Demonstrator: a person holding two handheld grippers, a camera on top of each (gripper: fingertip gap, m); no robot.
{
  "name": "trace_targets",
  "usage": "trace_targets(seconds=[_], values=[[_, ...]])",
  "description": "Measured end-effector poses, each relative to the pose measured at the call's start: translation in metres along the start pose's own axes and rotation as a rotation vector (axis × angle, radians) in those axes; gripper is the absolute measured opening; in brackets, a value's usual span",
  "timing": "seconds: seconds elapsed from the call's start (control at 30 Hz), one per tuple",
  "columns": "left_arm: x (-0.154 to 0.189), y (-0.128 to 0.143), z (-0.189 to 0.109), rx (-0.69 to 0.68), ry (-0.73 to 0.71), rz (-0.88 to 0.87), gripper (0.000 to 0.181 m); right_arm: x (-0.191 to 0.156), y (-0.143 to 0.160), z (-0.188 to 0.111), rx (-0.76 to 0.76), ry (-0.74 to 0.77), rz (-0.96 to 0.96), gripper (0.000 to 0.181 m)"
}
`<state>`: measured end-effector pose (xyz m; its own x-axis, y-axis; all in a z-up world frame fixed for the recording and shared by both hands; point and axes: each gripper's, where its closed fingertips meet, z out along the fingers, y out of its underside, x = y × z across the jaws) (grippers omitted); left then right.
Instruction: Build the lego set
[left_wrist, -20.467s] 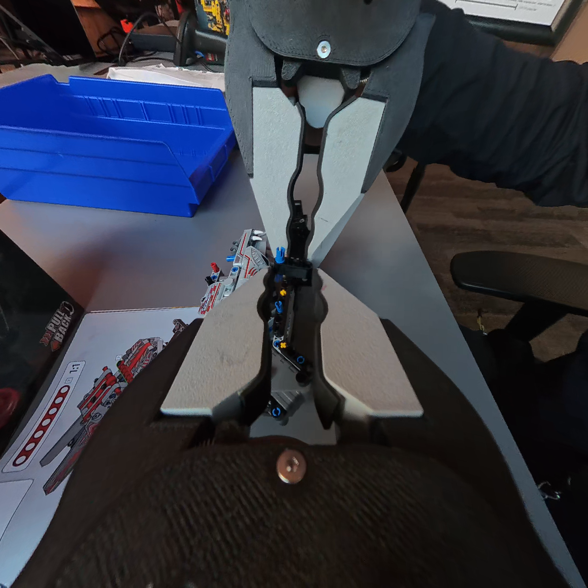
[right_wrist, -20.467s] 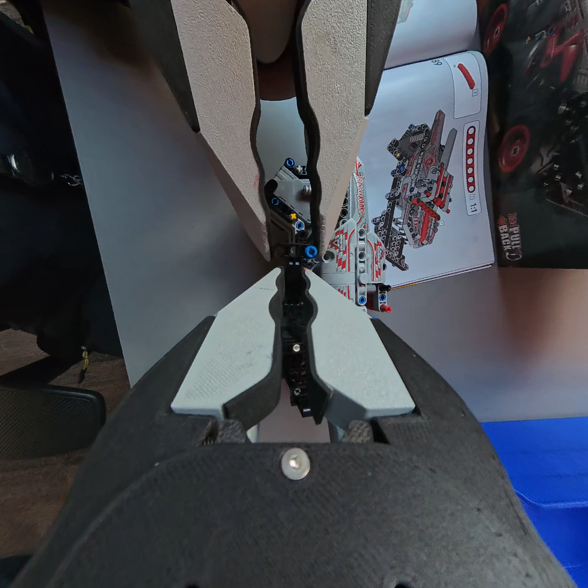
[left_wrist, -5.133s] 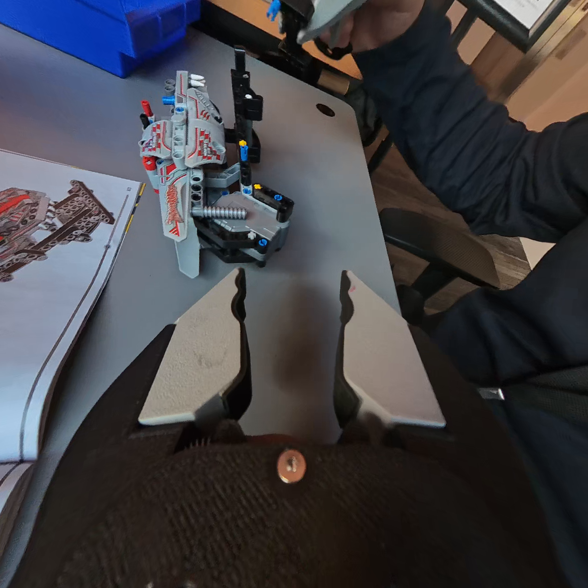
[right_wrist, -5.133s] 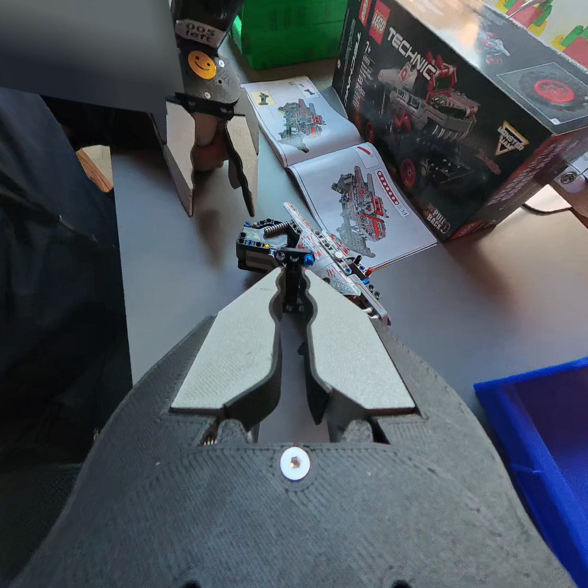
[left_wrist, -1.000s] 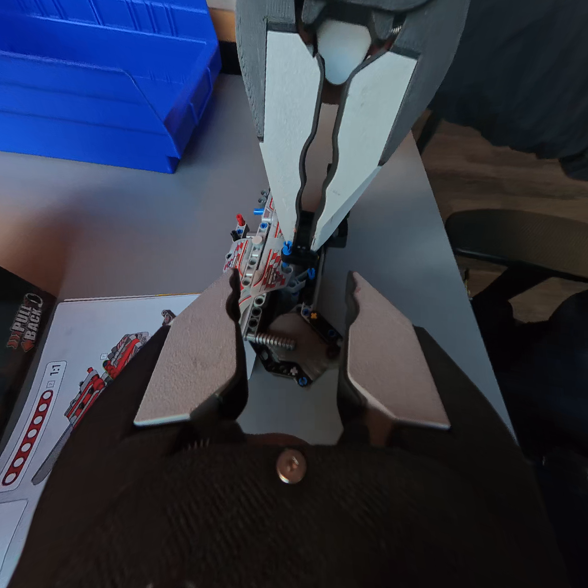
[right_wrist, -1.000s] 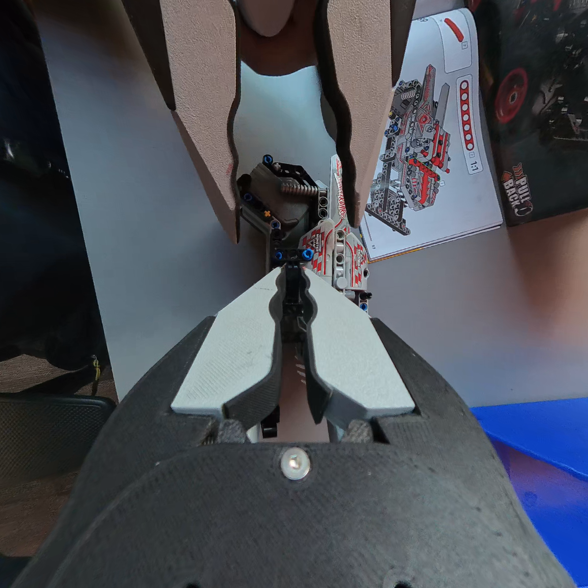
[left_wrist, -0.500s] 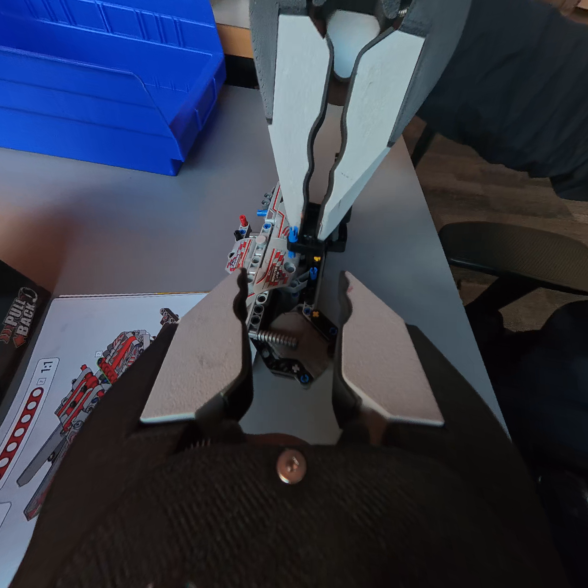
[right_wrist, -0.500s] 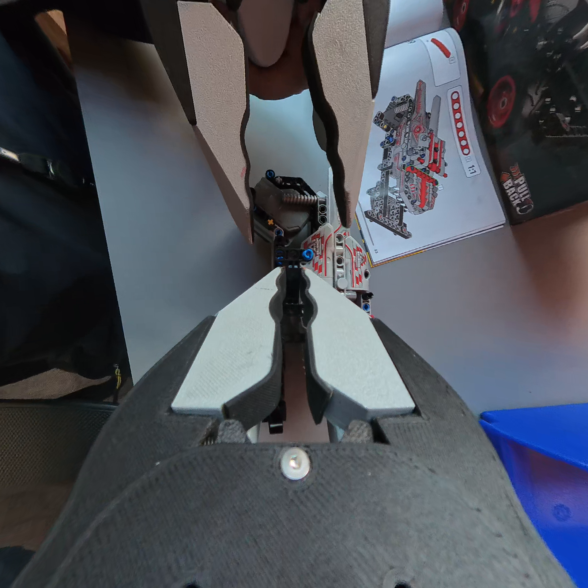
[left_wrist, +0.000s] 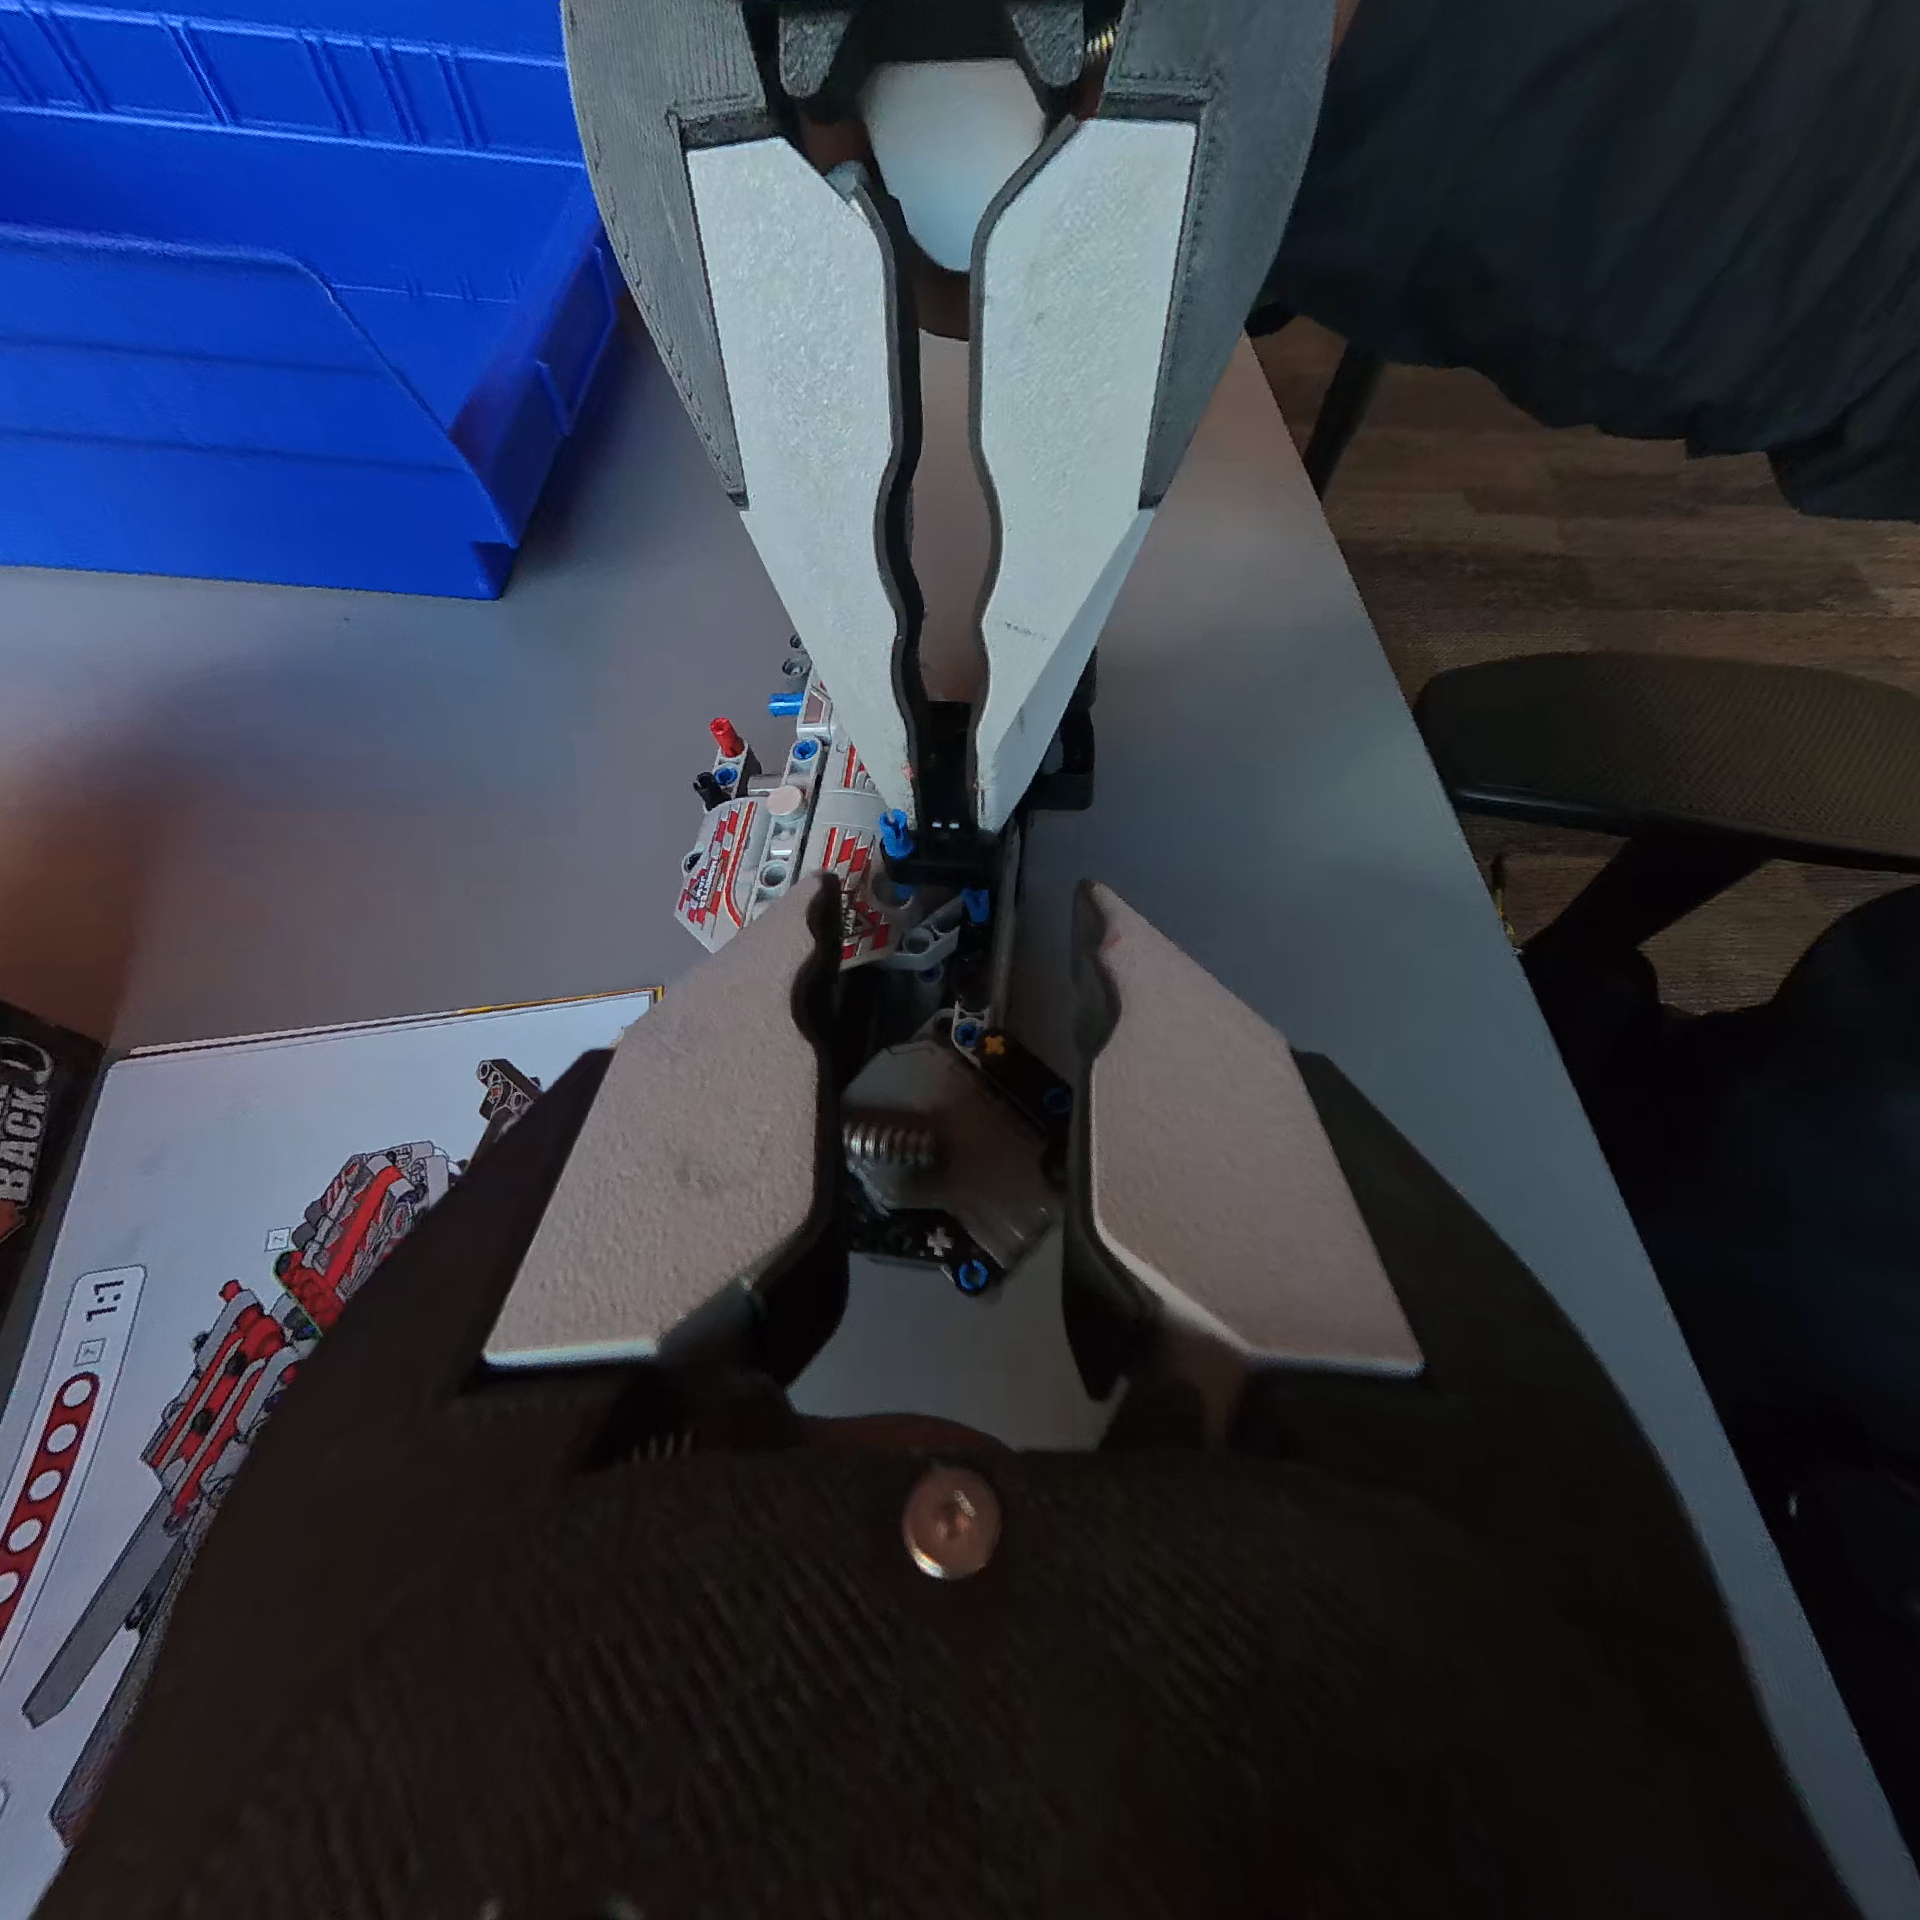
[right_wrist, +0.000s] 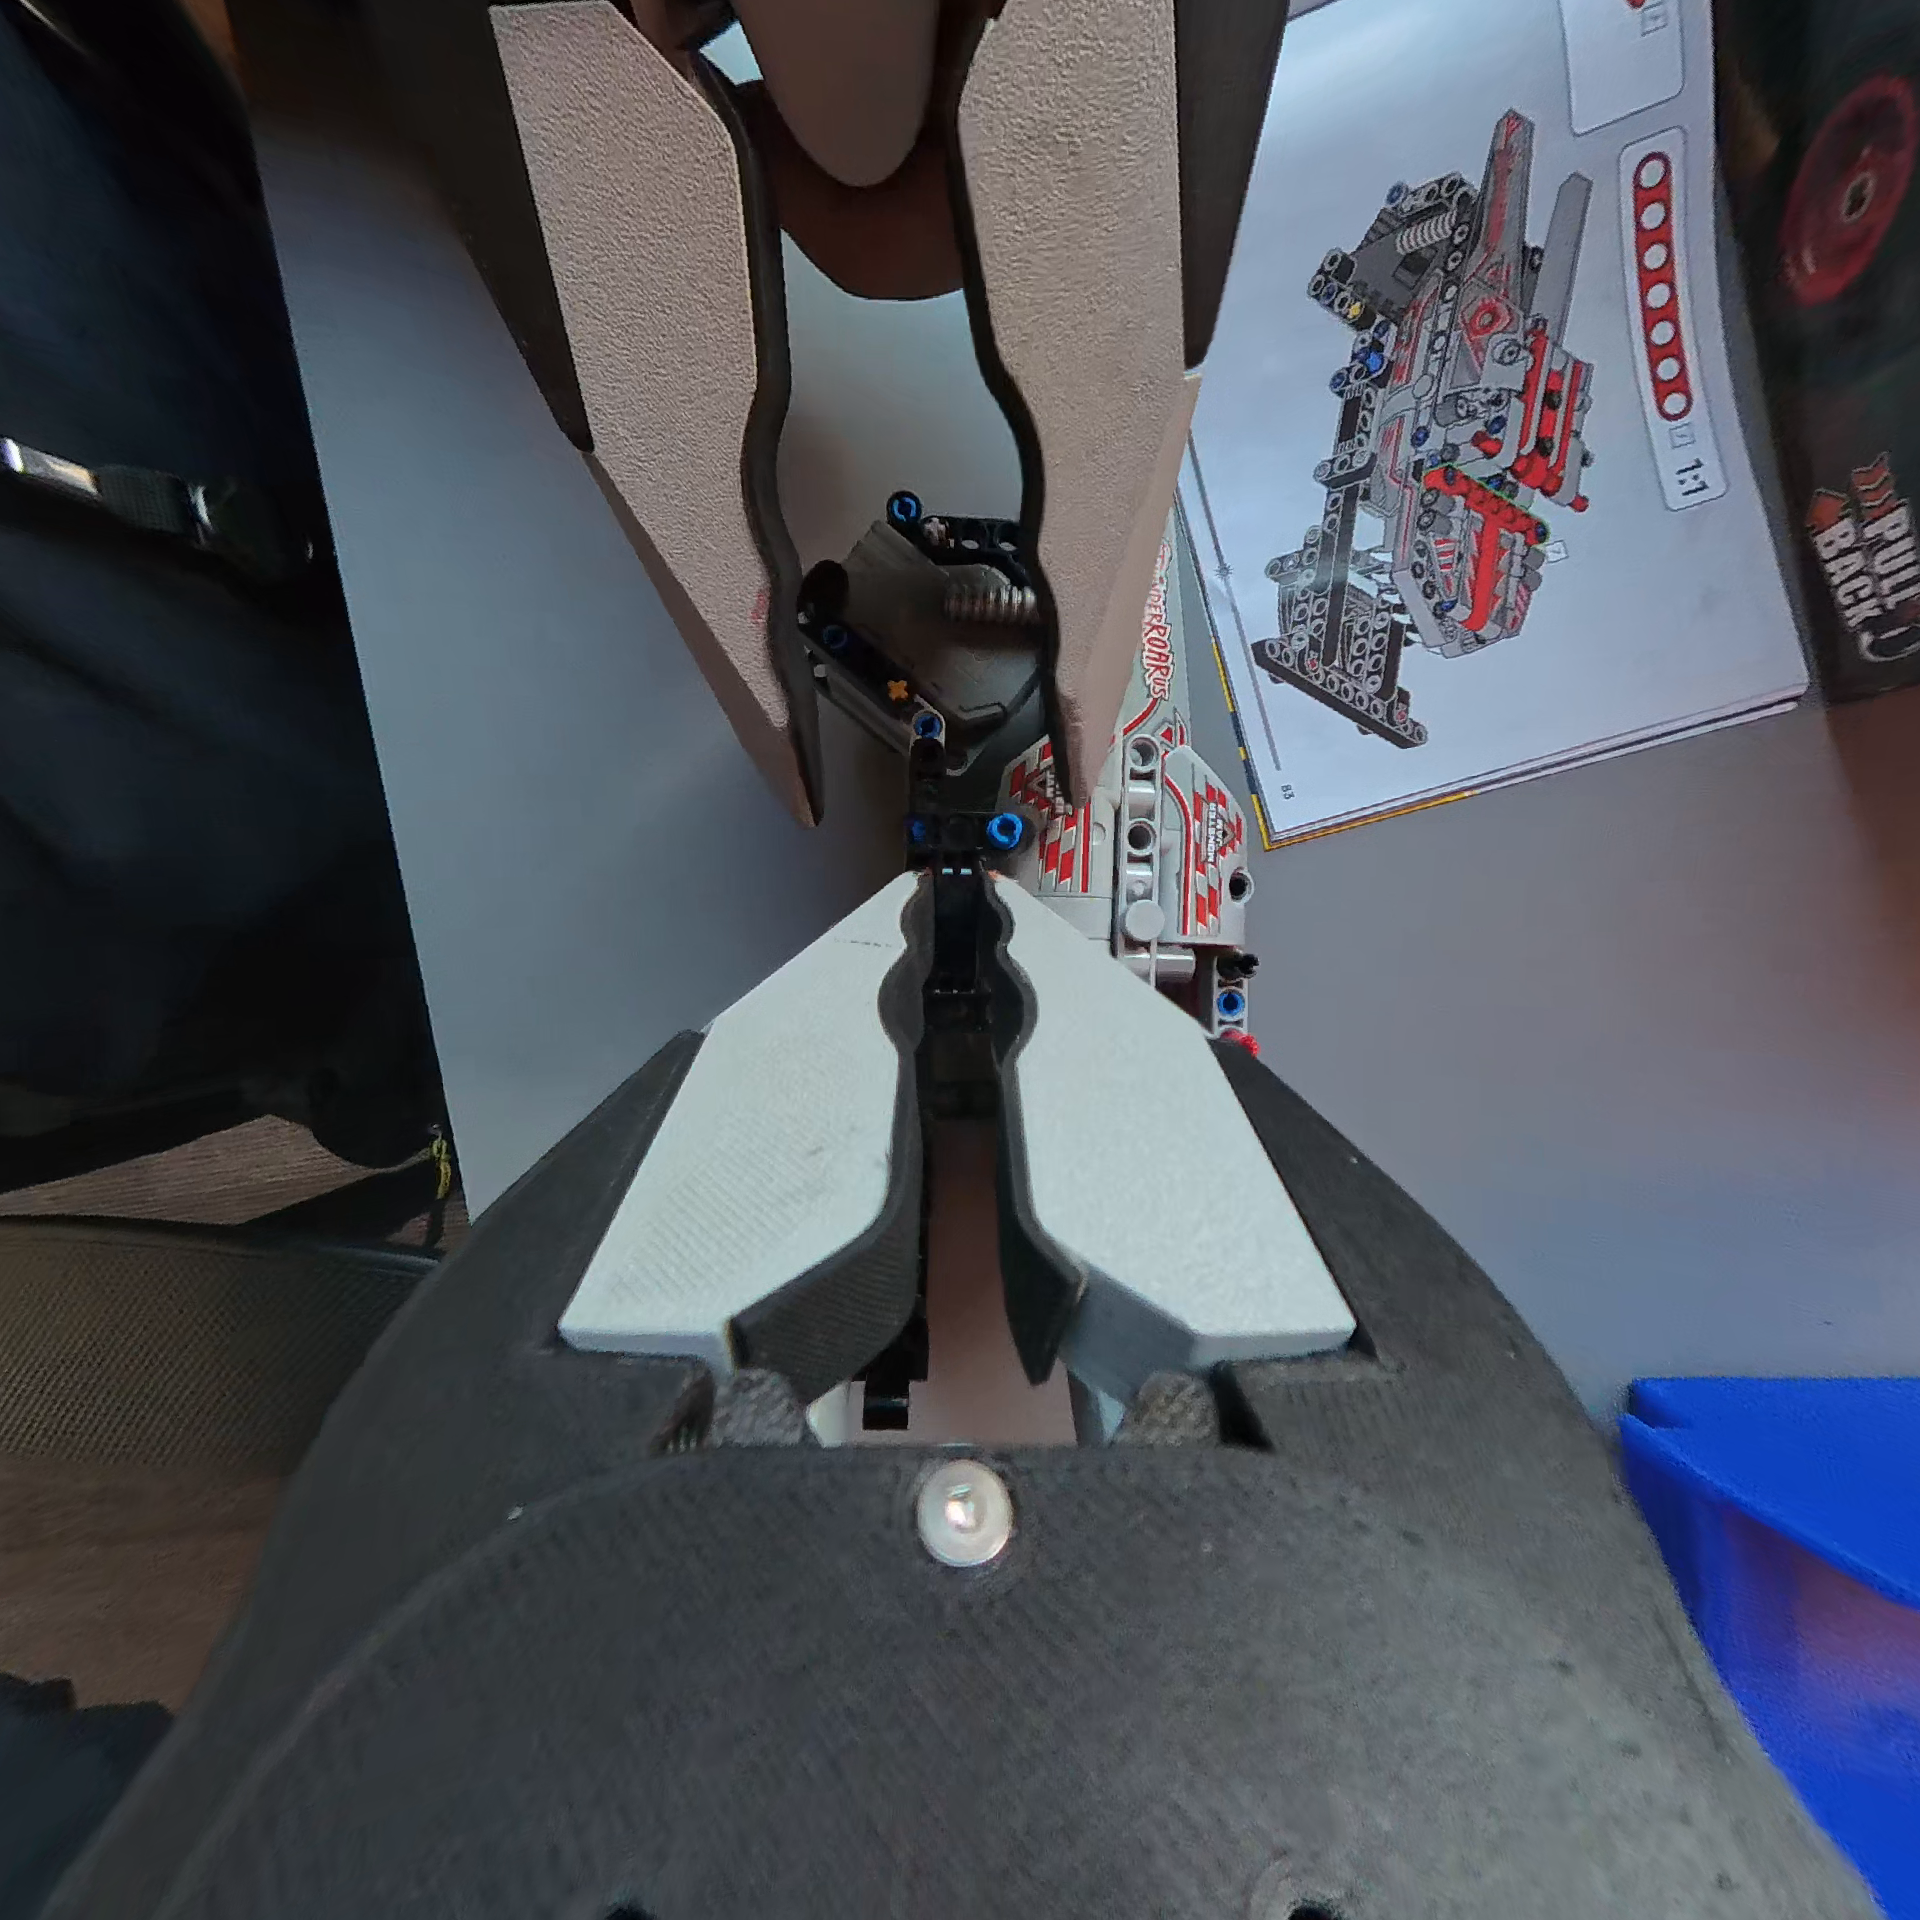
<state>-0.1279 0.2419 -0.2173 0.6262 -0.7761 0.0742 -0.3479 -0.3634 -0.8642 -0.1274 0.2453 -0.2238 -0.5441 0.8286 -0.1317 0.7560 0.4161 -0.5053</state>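
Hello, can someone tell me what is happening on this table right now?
A person is building a lego model on a grey table with two handheld grippers. The right gripper is shut on a black beam at the model. The left gripper is open around the model's grey end.

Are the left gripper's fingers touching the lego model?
Cannot tell. In the left wrist view the left gripper straddles the lego model, jaws open; neither view shows contact or gap plainly.
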Motion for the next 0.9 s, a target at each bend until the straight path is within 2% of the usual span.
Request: trace_targets(seconds=[0.27, 0.9], values=[[-0.0014, 0.0033, 0.0007, -0.001, 0.010, 0.005, 0.041, 0.0031, 0.0000, -0.0003, 0.023, -0.046, 0.035, 0.005], [-0.0016, 0.0010, 0.0002, 0.017, 0.006, 0.011, 0.039, 0.0018, 0.0022, 0.0021, -0.056, -0.105, 0.067, 0.005]])
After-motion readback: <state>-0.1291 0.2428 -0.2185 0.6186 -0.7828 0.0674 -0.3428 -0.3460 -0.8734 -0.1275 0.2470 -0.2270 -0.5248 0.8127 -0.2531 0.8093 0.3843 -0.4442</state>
